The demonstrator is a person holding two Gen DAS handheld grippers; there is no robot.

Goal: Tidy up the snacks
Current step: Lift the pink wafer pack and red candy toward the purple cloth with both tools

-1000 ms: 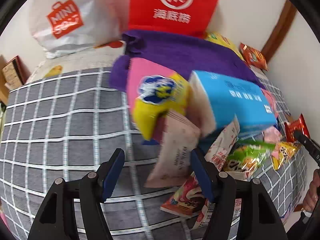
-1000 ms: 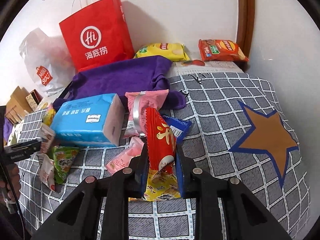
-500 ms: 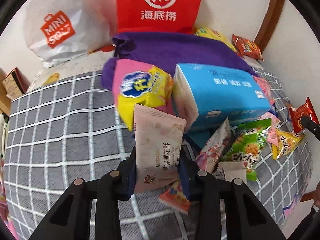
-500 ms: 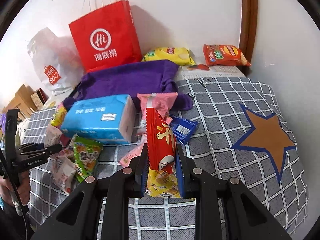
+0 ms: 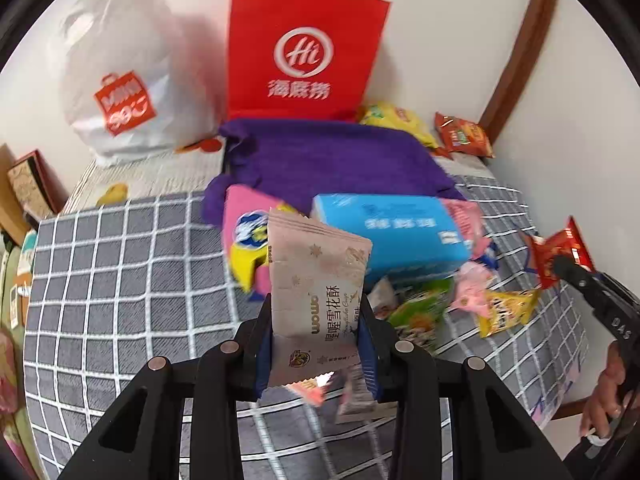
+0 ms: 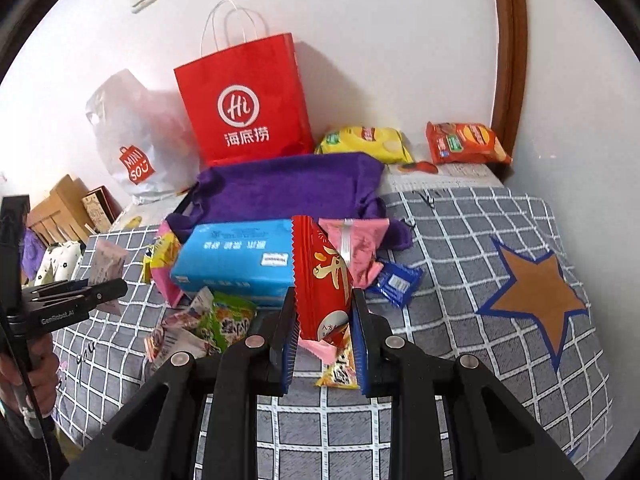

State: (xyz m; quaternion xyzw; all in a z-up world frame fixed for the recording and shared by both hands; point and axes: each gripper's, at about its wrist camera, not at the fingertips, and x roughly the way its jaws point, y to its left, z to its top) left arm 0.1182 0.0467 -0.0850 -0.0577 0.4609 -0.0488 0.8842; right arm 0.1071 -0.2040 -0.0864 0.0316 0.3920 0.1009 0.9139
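Observation:
My left gripper [image 5: 316, 344] is shut on a pale pink snack packet [image 5: 316, 284] and holds it upright above the checked bed cover [image 5: 120, 280]. My right gripper [image 6: 324, 336] is shut on a red snack packet [image 6: 320, 276], also lifted; that packet shows at the right of the left wrist view [image 5: 556, 256]. Below lies a pile of loose snacks: a green packet [image 6: 228, 316], a yellow packet [image 5: 504, 312], a pink packet [image 6: 356, 248] and a blue packet [image 6: 396, 280]. A pink and yellow bag [image 5: 248, 240] lies by a blue tissue pack [image 6: 236, 260].
A red paper bag [image 6: 244, 100] and a white plastic bag [image 6: 132, 140] stand against the back wall. A purple cloth [image 6: 288, 188] lies before them. A yellow chip bag [image 6: 364, 144] and an orange chip bag [image 6: 464, 144] lie at the back right. Boxes [image 6: 68, 208] stand left.
My left gripper closed on the pale pink packet and lifted it off the pile. My right gripper rose and drew back a little with the red packet in it.

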